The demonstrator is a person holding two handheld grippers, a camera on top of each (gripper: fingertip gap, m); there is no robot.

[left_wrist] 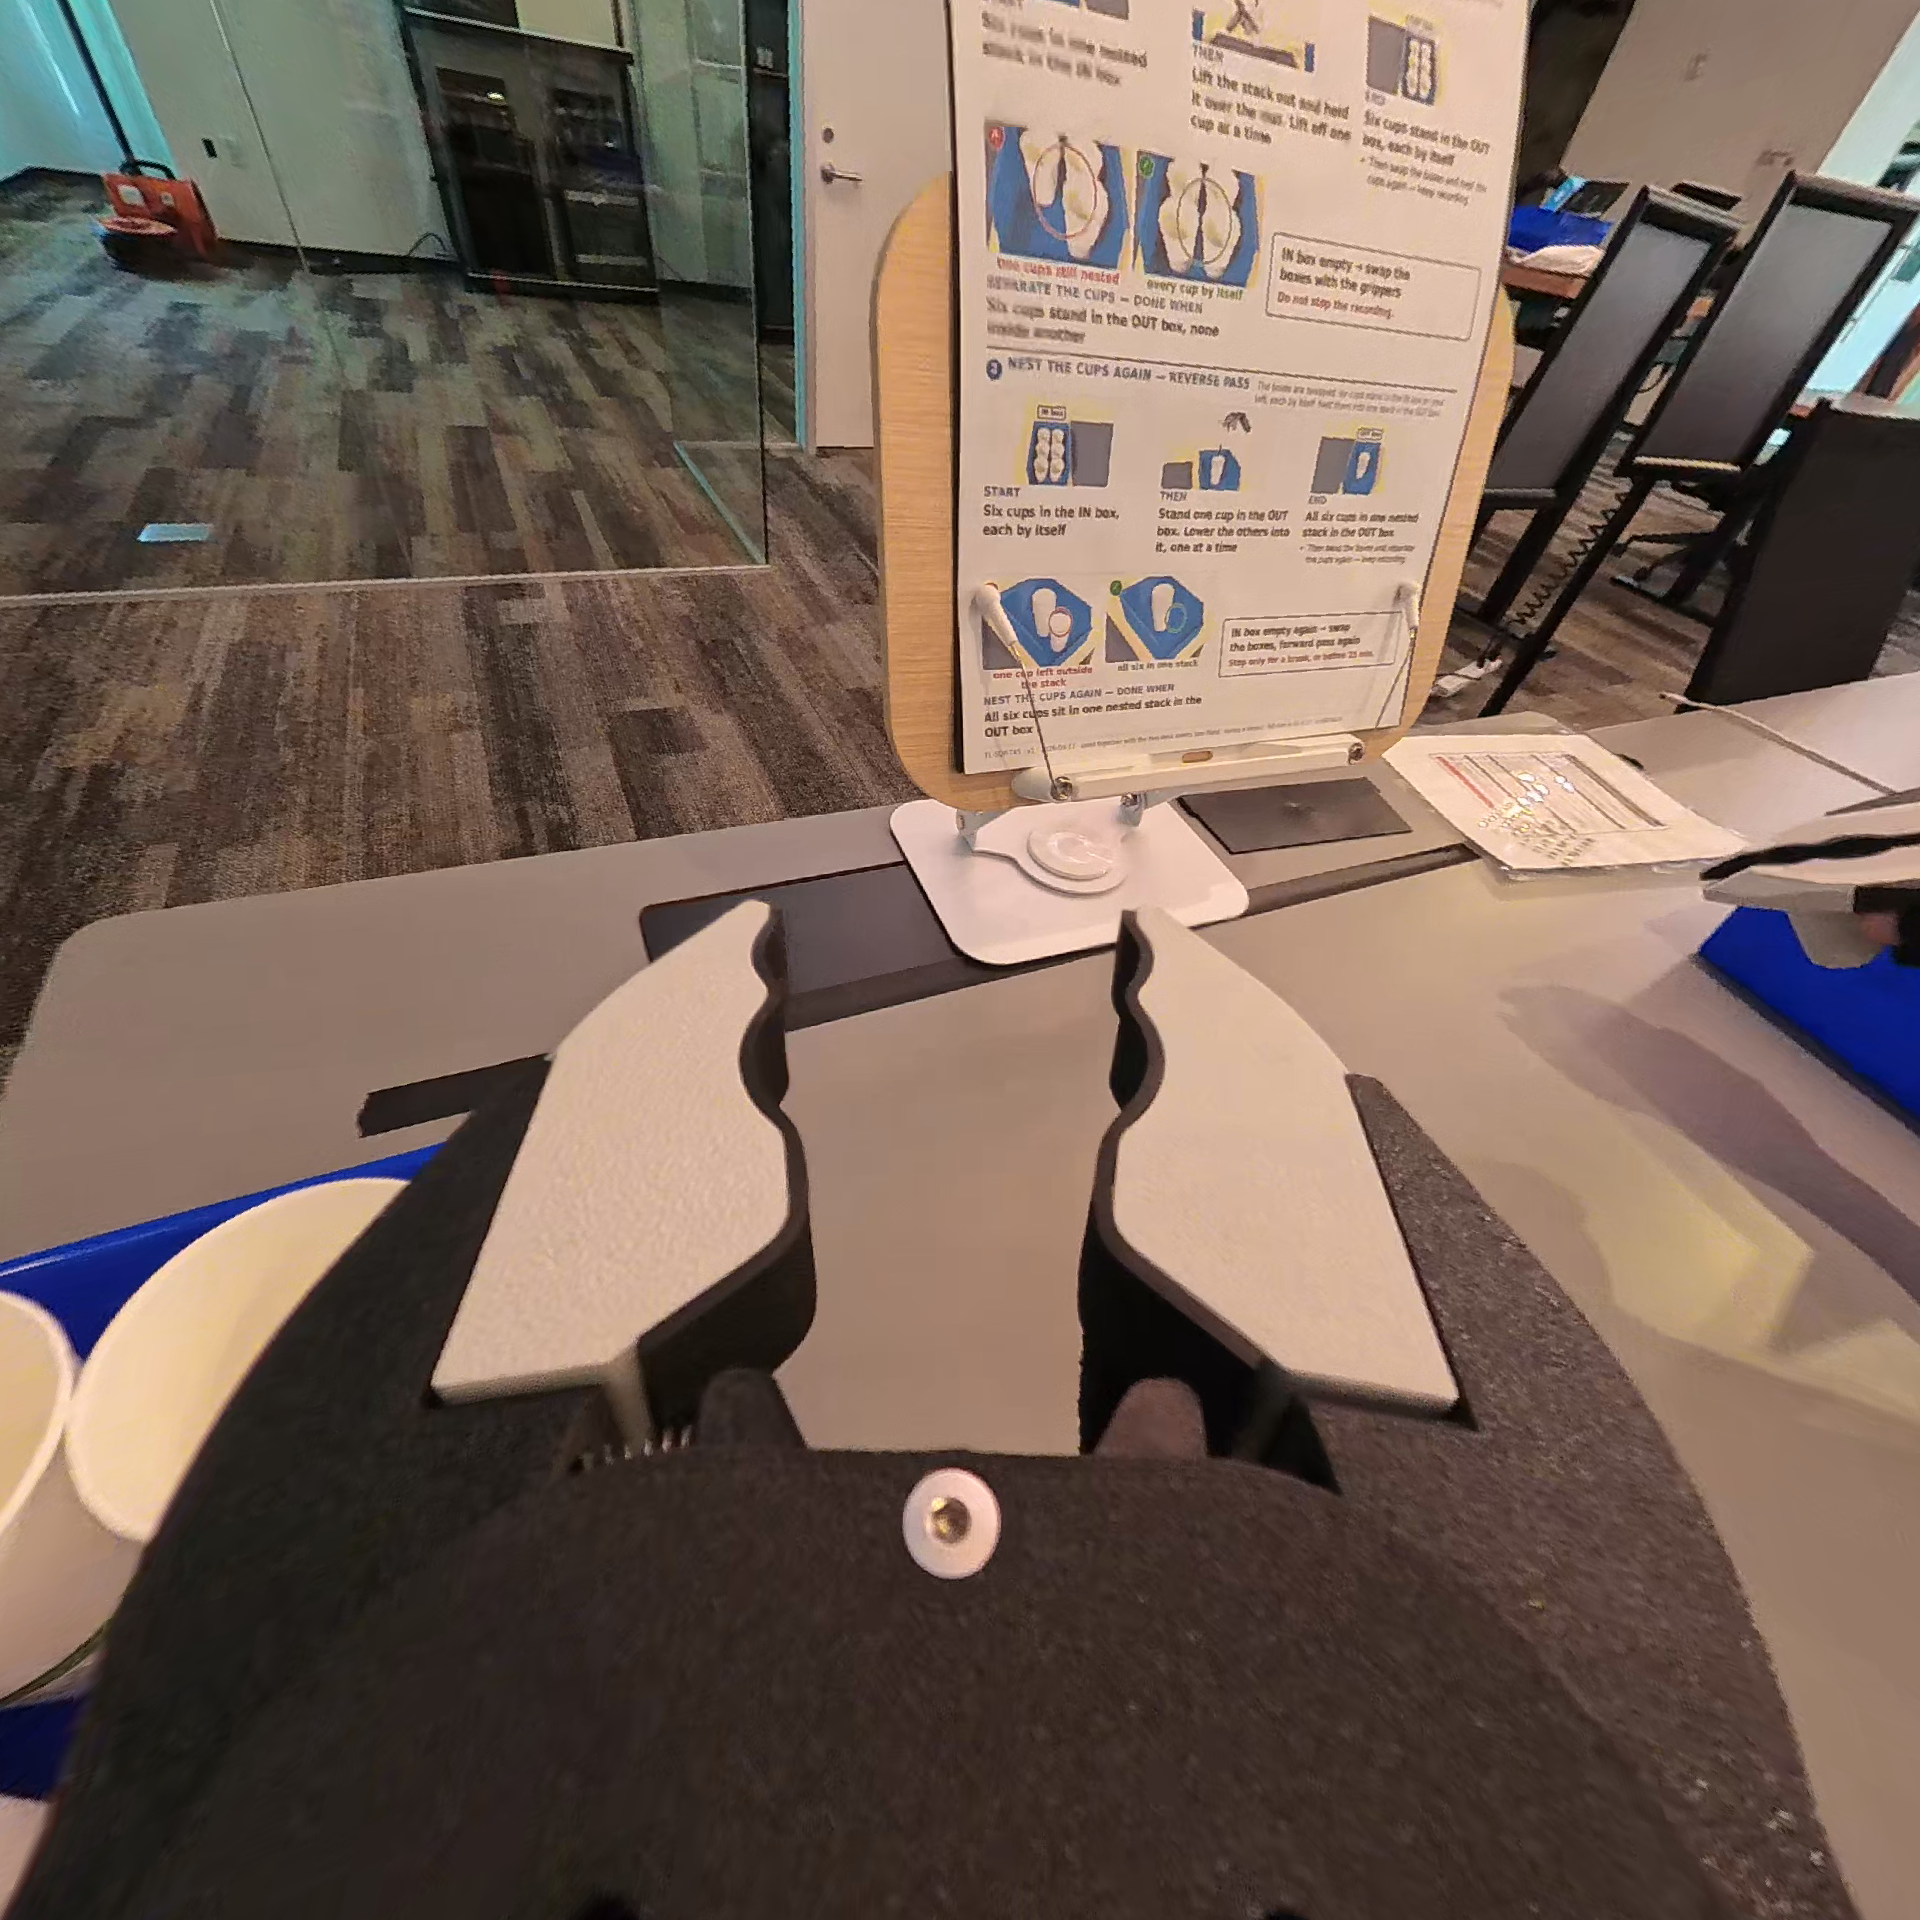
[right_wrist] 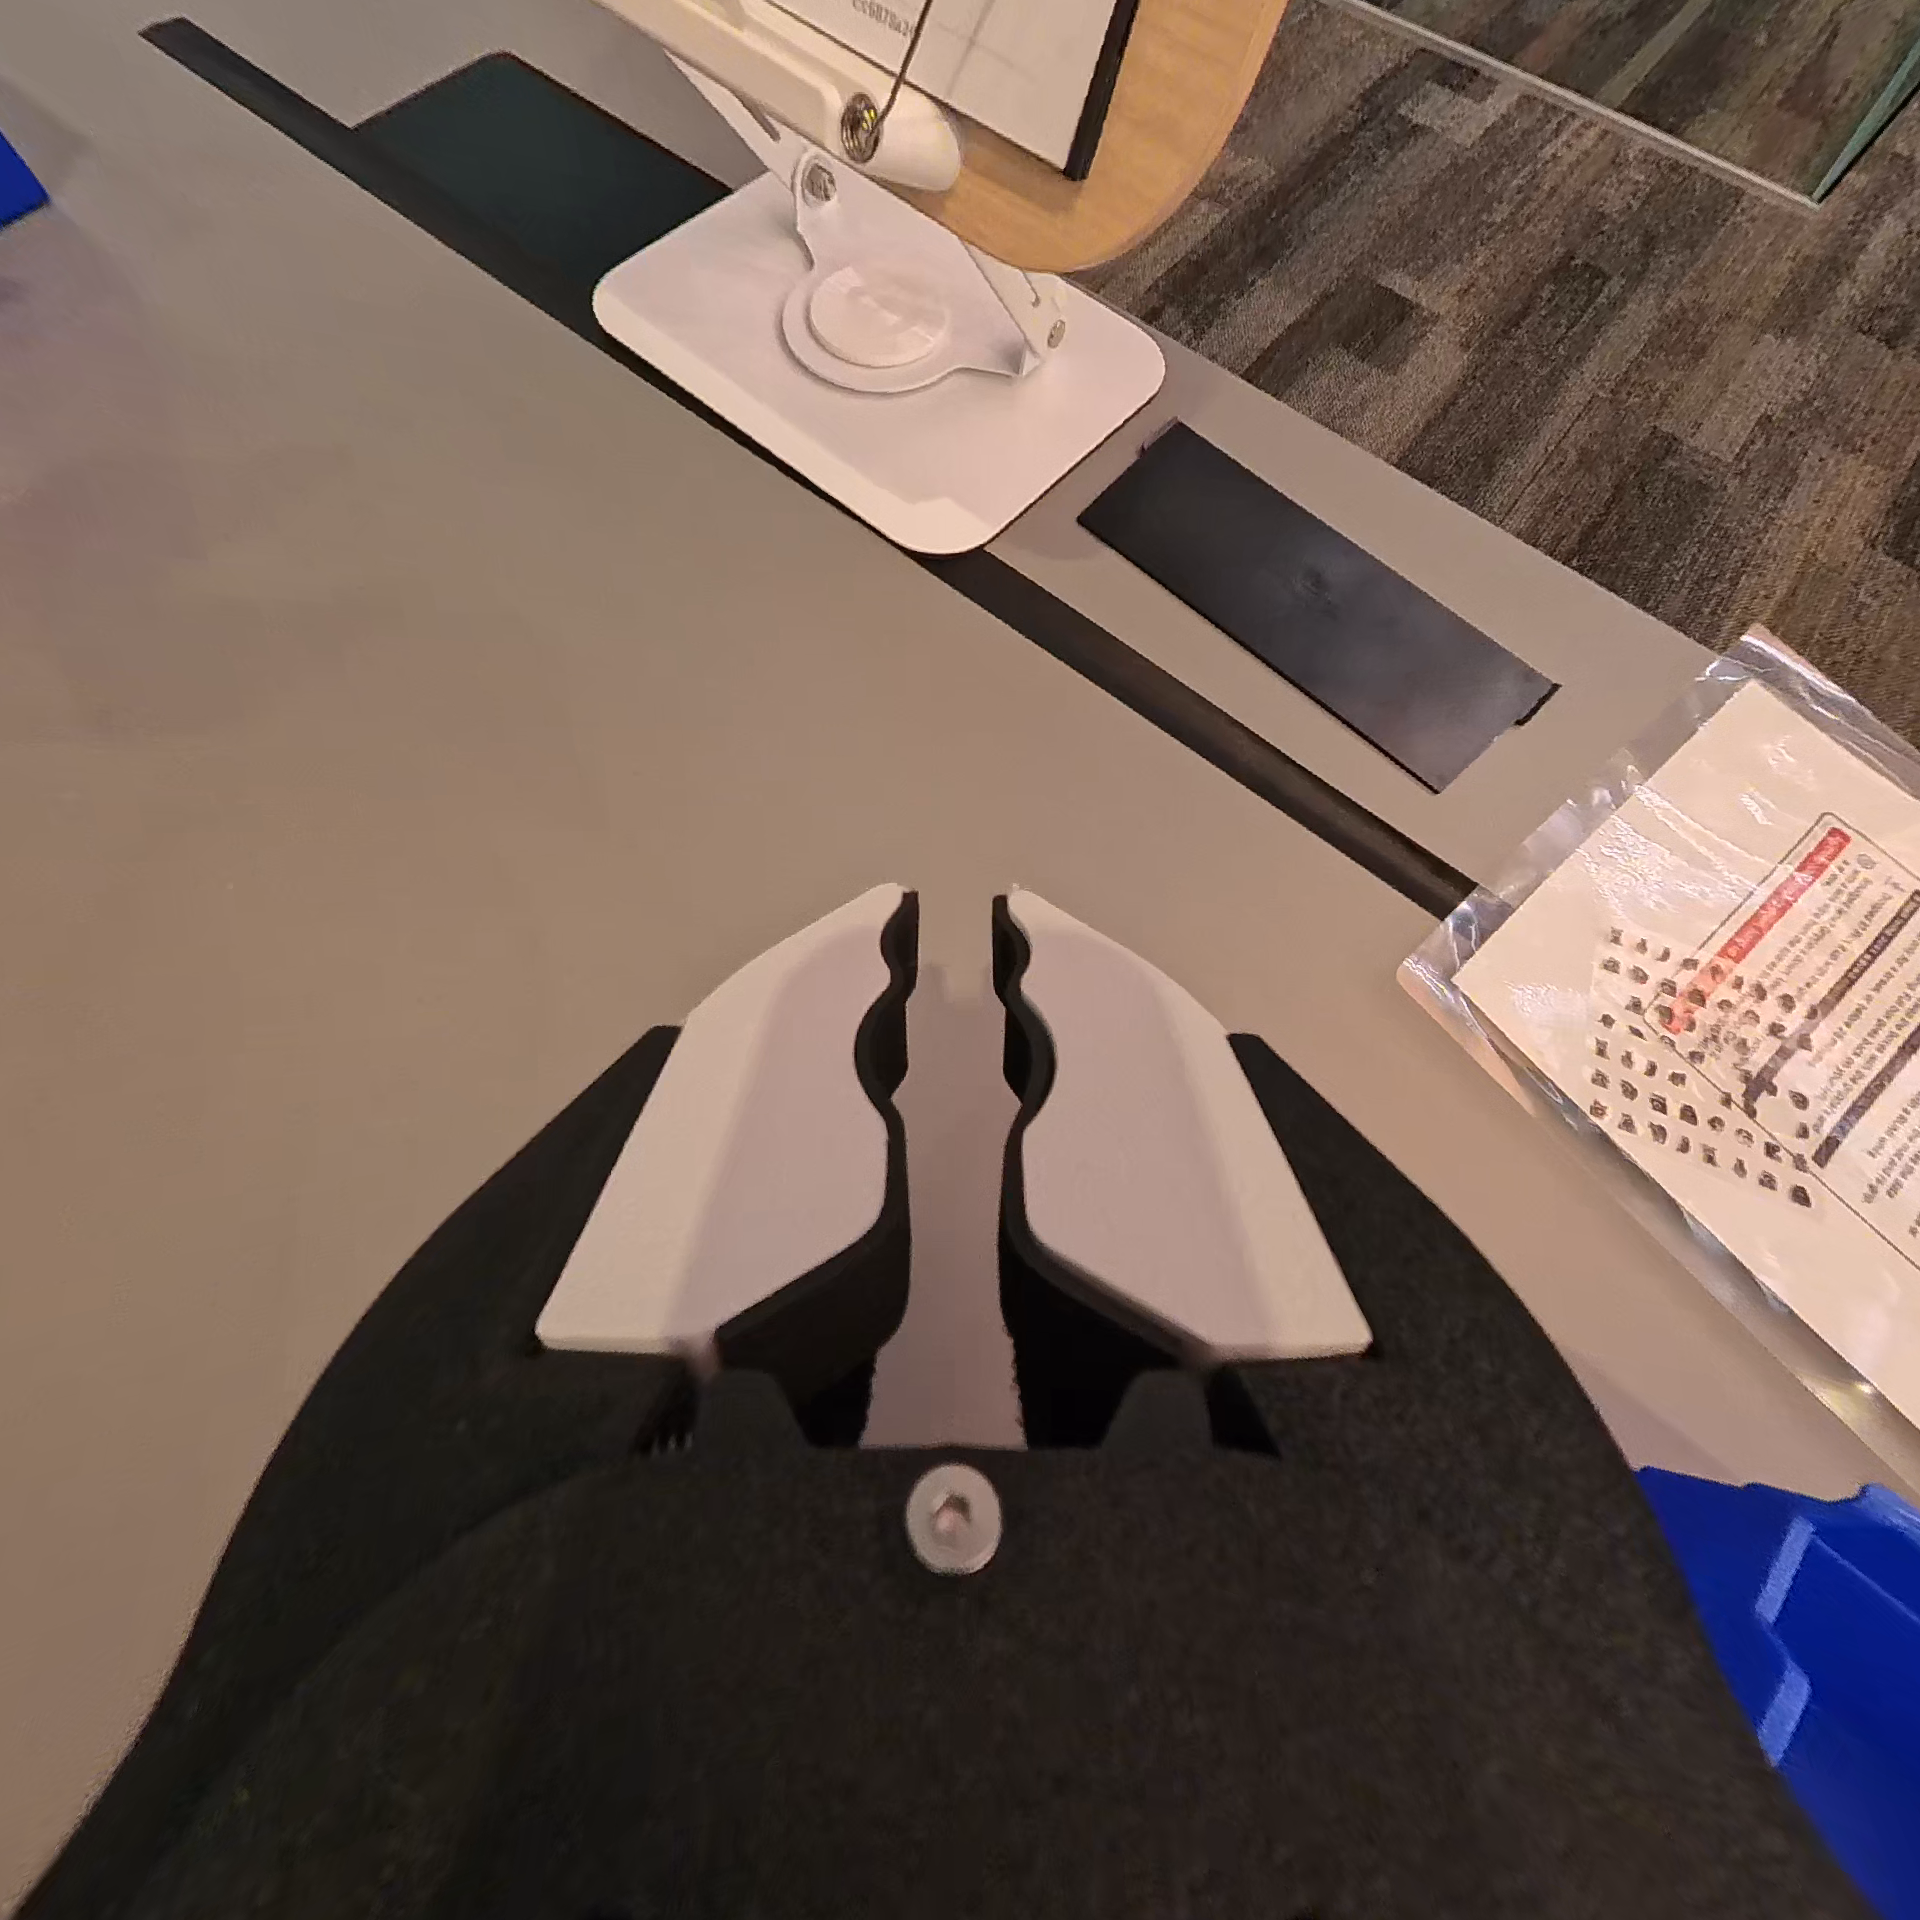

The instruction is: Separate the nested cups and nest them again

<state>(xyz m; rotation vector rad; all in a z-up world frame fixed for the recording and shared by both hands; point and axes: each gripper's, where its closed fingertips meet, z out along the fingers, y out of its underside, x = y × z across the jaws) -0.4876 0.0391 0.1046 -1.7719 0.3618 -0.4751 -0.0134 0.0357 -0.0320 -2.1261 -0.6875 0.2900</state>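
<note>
Two white paper cups (left_wrist: 208,1351) (left_wrist: 31,1455) stand in a blue box (left_wrist: 62,1288) at the lower left of the left wrist view, partly hidden by my left gripper's body. My left gripper (left_wrist: 948,920) is open and empty above the grey table (left_wrist: 1351,1091), to the right of the cups. My right gripper (right_wrist: 954,899) is empty over bare table, its jaws only a narrow gap apart. It also shows at the right edge of the left wrist view (left_wrist: 1829,862), above a second blue box (left_wrist: 1818,1008) (right_wrist: 1808,1662). No cup shows in the right wrist view.
An instruction sheet on a wooden stand (left_wrist: 1195,416) with a white base (left_wrist: 1070,883) (right_wrist: 883,384) stands at the table's far edge. A bagged paper sheet (left_wrist: 1548,805) (right_wrist: 1714,1039) lies to its right. Black panels (right_wrist: 1320,613) are set in the table. Chairs (left_wrist: 1662,343) stand beyond.
</note>
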